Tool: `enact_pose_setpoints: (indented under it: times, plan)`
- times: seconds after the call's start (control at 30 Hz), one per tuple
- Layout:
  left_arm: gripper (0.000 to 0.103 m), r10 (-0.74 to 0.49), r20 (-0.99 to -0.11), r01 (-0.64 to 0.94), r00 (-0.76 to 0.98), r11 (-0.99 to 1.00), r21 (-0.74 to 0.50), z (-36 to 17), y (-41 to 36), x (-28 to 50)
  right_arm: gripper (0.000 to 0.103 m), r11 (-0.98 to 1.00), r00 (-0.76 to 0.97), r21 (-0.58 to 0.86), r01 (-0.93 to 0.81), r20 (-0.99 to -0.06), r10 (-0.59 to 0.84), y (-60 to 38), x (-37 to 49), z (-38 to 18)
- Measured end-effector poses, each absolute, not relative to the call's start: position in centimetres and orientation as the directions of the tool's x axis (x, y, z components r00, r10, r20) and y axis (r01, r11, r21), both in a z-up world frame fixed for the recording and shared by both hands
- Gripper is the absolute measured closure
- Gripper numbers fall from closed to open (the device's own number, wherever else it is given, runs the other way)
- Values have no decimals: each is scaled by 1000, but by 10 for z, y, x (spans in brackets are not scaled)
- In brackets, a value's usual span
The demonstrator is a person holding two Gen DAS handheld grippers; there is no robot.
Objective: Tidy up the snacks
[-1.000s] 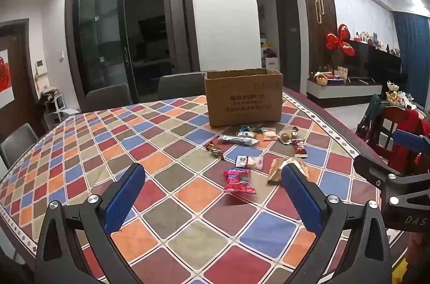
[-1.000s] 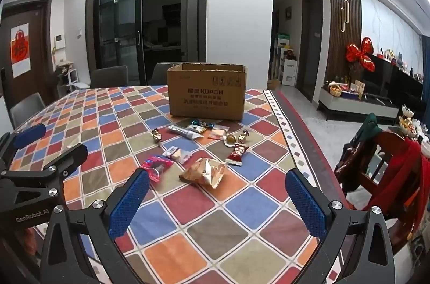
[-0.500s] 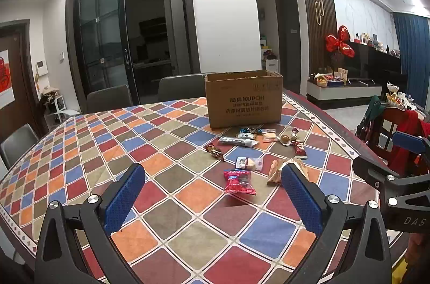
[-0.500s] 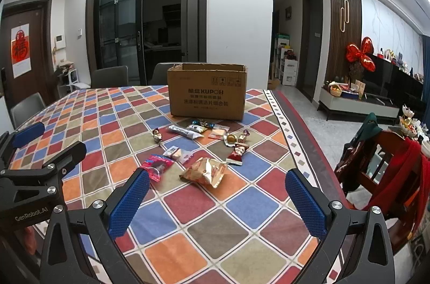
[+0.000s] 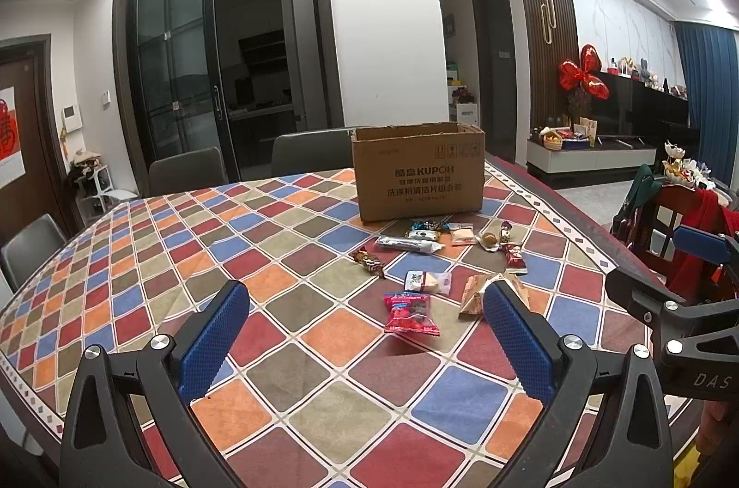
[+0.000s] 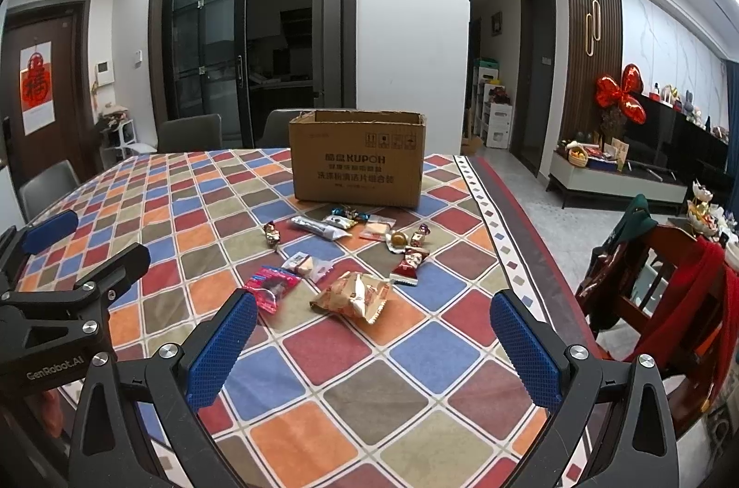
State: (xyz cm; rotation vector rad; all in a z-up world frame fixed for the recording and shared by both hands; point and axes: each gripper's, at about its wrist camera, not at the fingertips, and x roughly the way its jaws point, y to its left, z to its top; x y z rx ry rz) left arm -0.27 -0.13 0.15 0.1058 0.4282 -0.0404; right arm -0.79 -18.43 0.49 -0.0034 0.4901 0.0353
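Above the near edge of the table, the left gripper and right gripper hover with fingers spread wide, holding and touching nothing. The snacks lie scattered toward the right edge, before the cardboard box.

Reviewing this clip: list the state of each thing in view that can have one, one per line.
Brown cardboard box: upright, top open.
Pink foil snack packet: sealed, flat on the checked tablecloth.
Crinkled golden snack bag: lying on the cloth.
Left gripper: open, empty.
Right gripper: open, empty.
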Motion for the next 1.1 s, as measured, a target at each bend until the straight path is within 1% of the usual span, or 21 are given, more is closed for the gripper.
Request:
enact_pose_setpoints:
  times: [1.1]
  plan:
    - [0, -17, -412, 61, 911, 994, 96, 2, -1, -3, 1, 999, 883, 6, -37, -468, 36, -185, -10, 3]
